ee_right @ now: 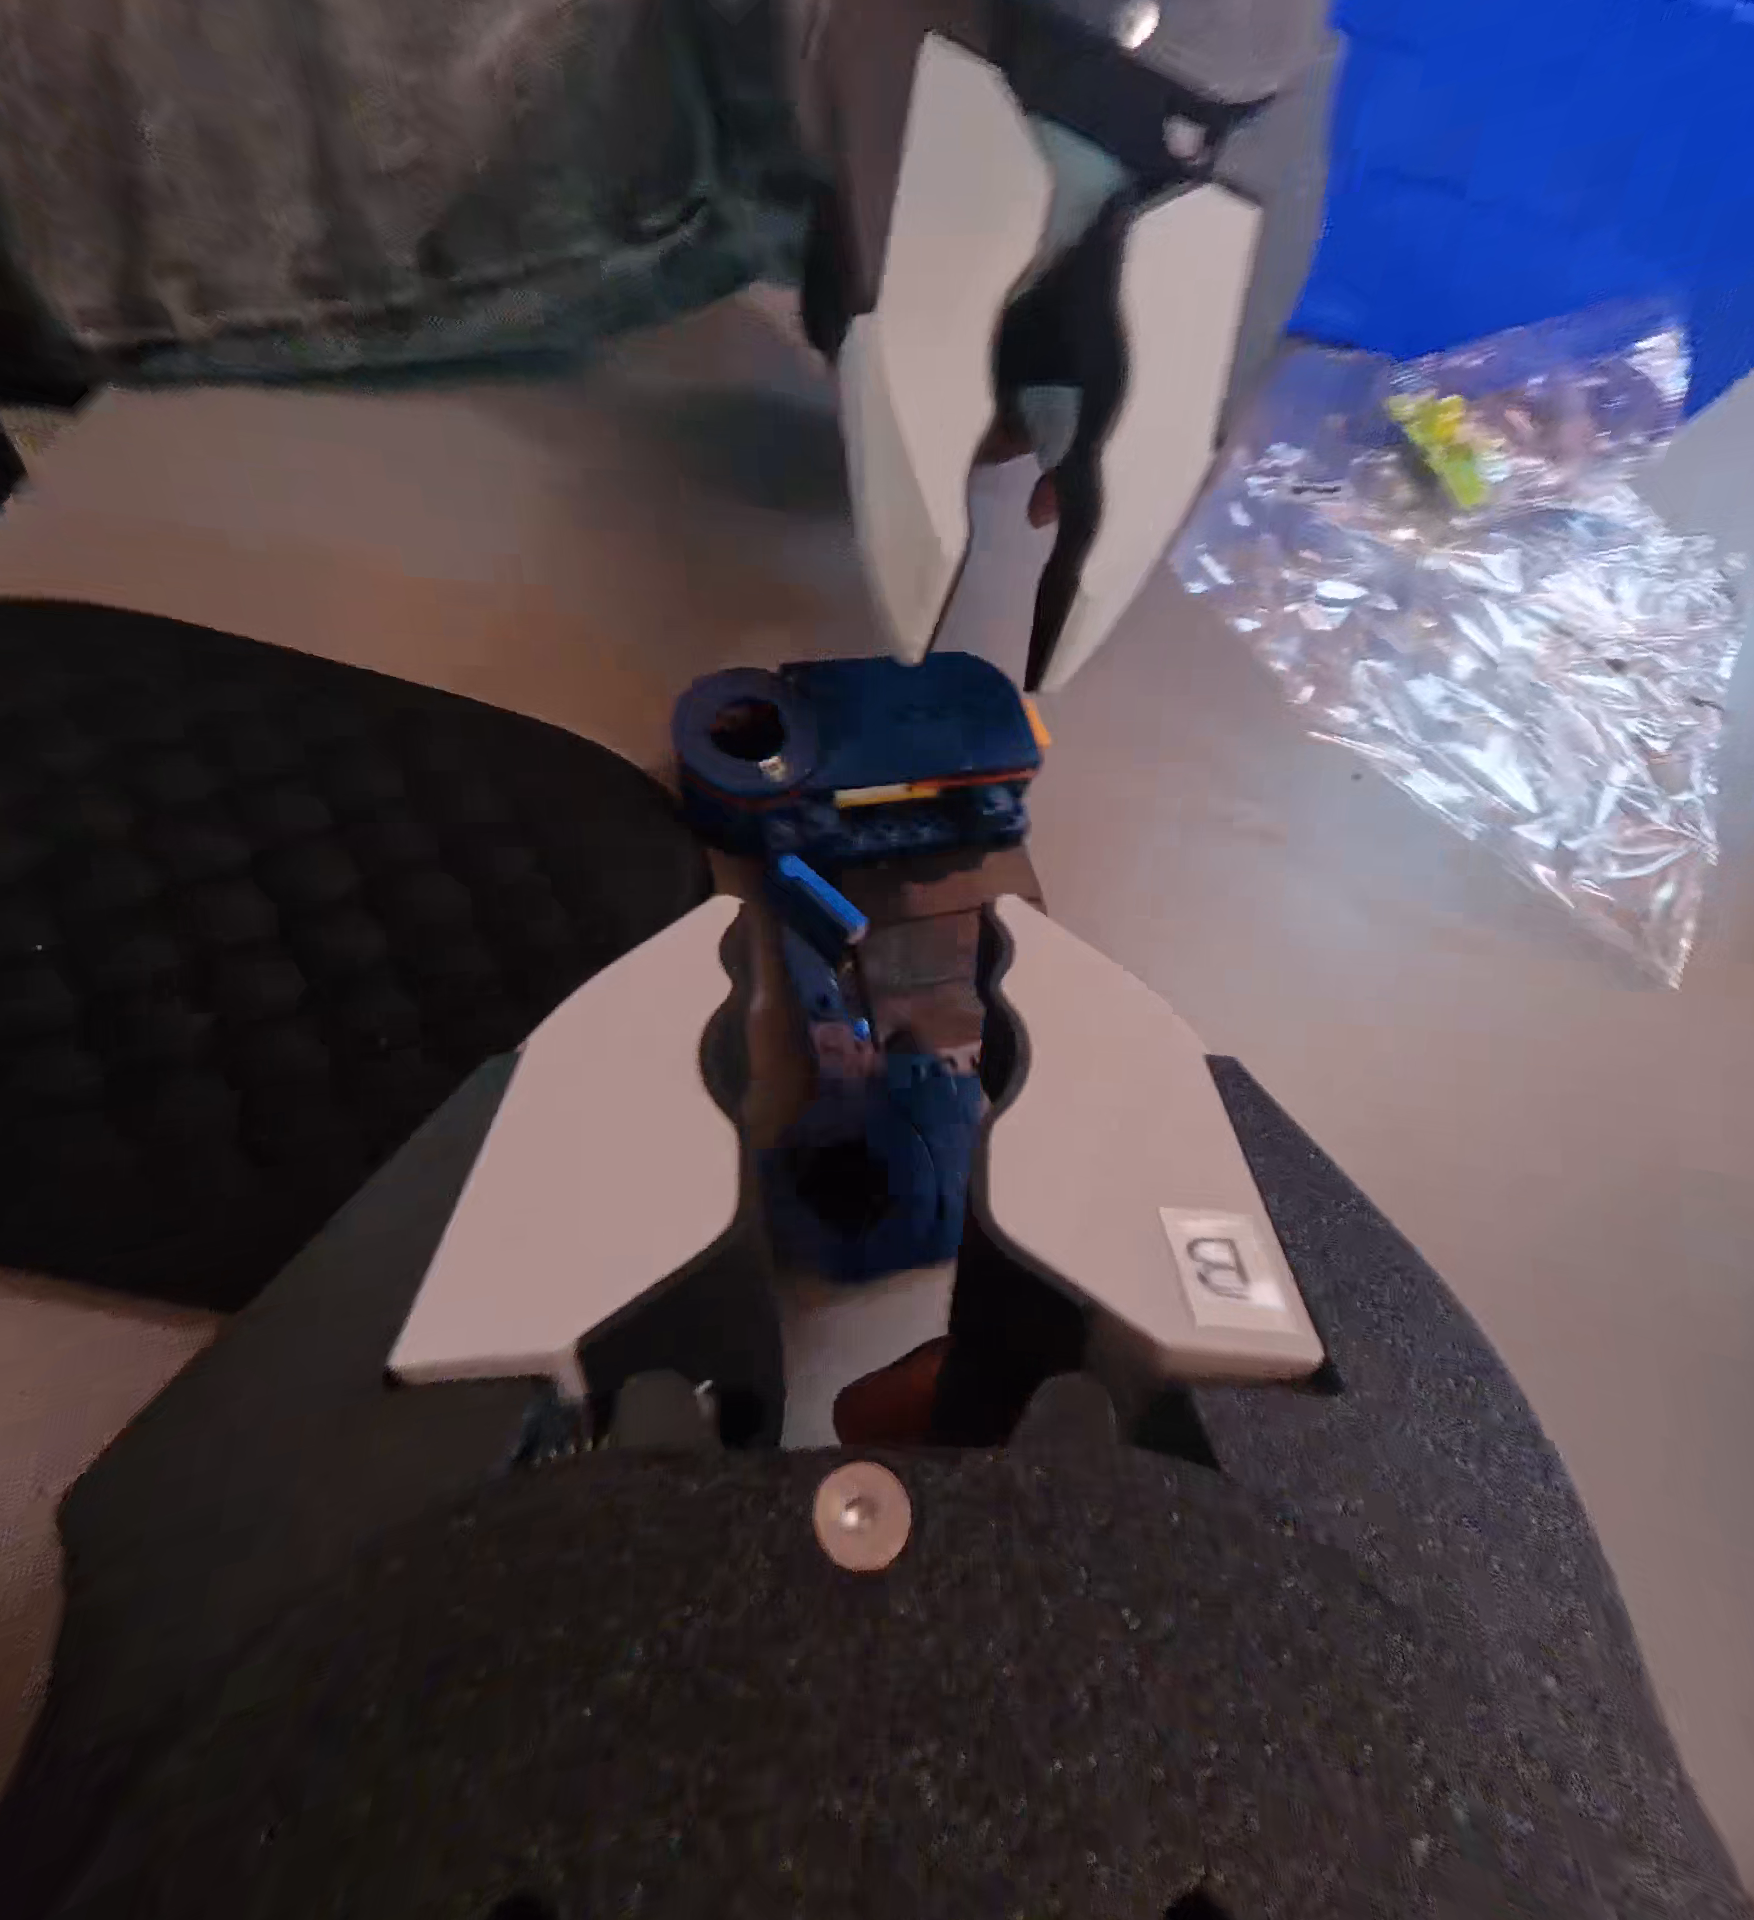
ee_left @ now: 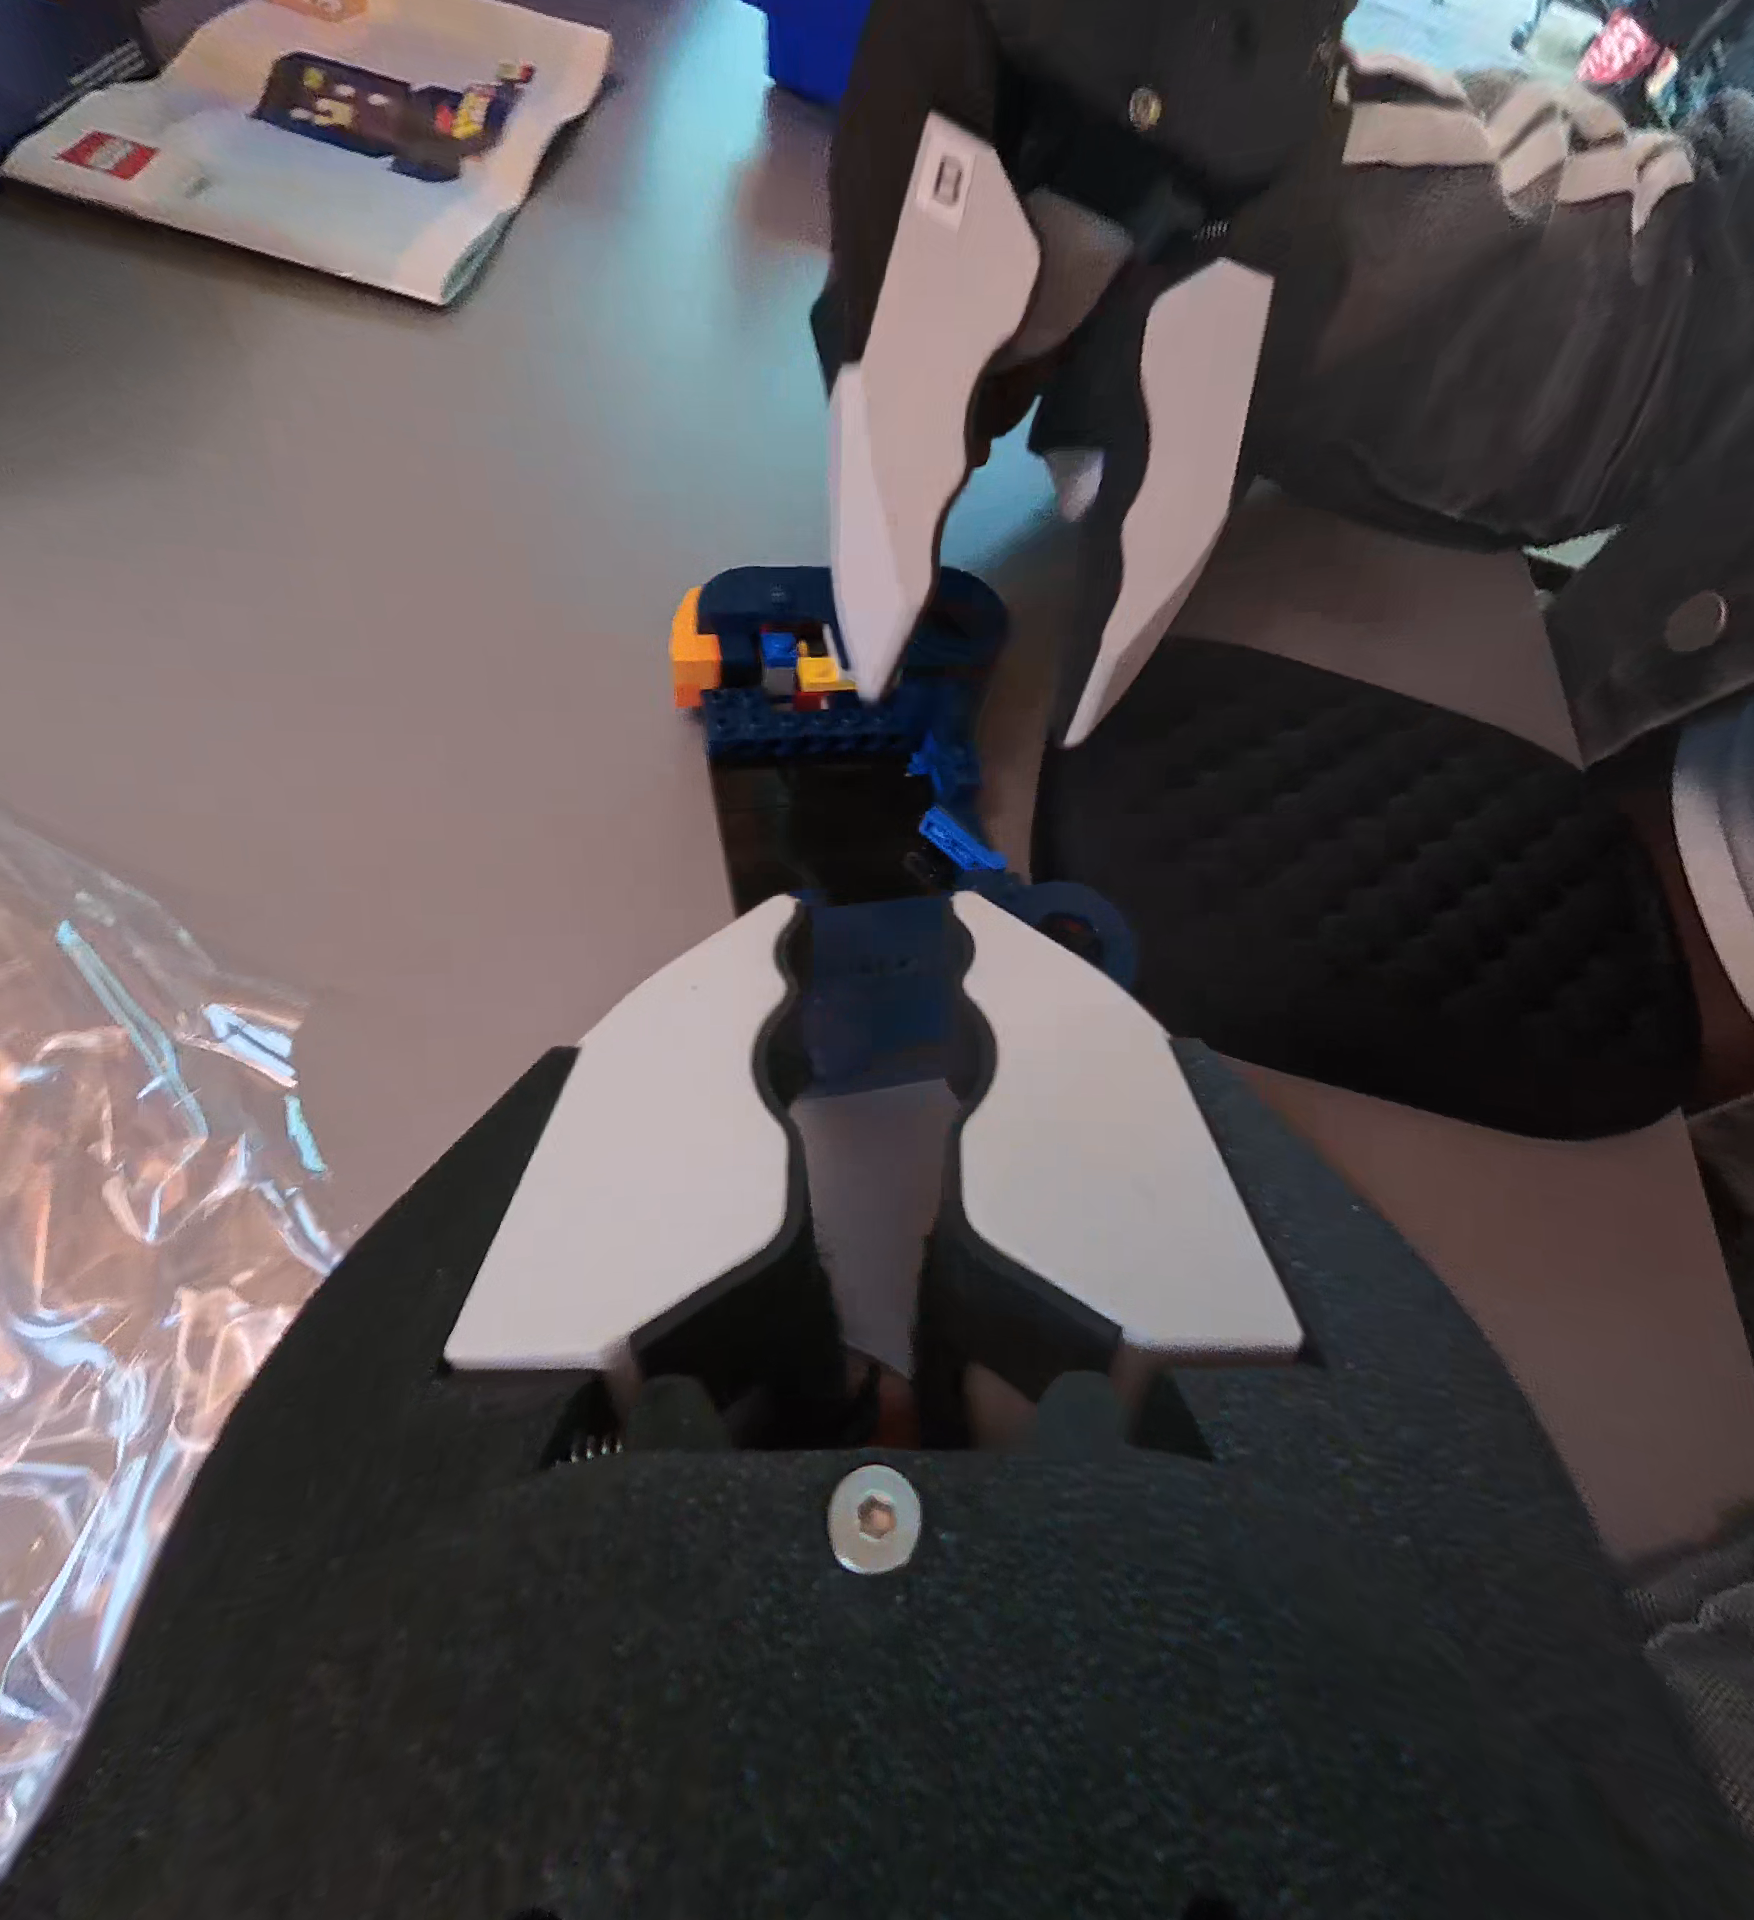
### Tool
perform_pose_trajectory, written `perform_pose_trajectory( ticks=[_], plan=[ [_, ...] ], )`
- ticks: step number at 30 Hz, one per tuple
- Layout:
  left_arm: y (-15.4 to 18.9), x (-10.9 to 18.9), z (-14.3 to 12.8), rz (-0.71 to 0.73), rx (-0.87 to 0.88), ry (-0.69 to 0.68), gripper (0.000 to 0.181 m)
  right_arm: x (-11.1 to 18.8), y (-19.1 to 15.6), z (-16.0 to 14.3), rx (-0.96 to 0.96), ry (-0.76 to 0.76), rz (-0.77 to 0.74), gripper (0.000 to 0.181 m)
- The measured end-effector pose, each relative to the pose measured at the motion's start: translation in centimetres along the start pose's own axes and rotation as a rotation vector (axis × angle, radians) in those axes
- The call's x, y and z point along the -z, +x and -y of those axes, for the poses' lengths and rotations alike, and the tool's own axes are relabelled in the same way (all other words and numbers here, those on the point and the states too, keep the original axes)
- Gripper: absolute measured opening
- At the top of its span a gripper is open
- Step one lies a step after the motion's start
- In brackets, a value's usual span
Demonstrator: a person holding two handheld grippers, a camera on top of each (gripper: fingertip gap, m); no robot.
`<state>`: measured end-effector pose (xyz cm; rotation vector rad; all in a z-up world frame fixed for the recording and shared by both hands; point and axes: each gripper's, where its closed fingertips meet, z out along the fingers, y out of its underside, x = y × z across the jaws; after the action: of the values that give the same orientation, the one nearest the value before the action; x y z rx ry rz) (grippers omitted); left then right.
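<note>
A brick model [ee_left: 821, 727], mostly dark blue and black with orange, yellow and red bits, lies on the grey table between the two grippers. My left gripper [ee_left: 873, 914] is shut on the model's near dark blue end. My right gripper [ee_left: 972, 707] comes from the far side and is open; one fingertip [ee_left: 873, 665] touches the model's top and the other hangs beside it. In the right wrist view the right gripper [ee_right: 868, 914] straddles the model [ee_right: 904, 727] with a small gap on the left side. The left gripper [ee_right: 979, 665] sits at the far end there.
A black quilted mat [ee_left: 1372, 883] lies right of the model and also shows in the right wrist view [ee_right: 229, 935]. An instruction booklet [ee_left: 333, 135] lies at the far left. A crinkled clear bag [ee_left: 73, 1195] holds yellow-green pieces [ee_right: 1434, 436]. A blue bin [ee_right: 1579, 156] stands behind. A person's jacket [ee_left: 1527, 312] is close. Spacing between my two grippers at the tips: around 6 cm.
</note>
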<state>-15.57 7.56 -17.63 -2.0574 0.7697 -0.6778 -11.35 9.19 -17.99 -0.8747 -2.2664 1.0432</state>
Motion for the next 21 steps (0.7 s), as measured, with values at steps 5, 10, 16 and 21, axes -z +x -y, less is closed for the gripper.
perform_pose_trajectory(
  ticks=[5,10,16,21],
  plan=[
    [0.7,-1.1,-0.8,-0.040,-0.008,-0.071,0.021,-2.8,-0.6,-0.8,0.099,-0.108,-0.036,0.026],
    [0.3,-1.3,-0.8,-0.028,0.012,-0.061,0.019,-2.9,-1.2,-0.9,0.153,-0.106,-0.010,0.008],
    [-0.1,-1.3,-0.9,-0.003,0.038,-0.054,0.006,-2.7,-1.3,-0.9,0.144,-0.135,-0.005,0.005],
    [-0.1,-1.3,-0.8,-0.016,0.028,-0.052,0.007,-2.8,-1.4,-0.8,0.110,-0.106,0.008,0.005]
  ],
)
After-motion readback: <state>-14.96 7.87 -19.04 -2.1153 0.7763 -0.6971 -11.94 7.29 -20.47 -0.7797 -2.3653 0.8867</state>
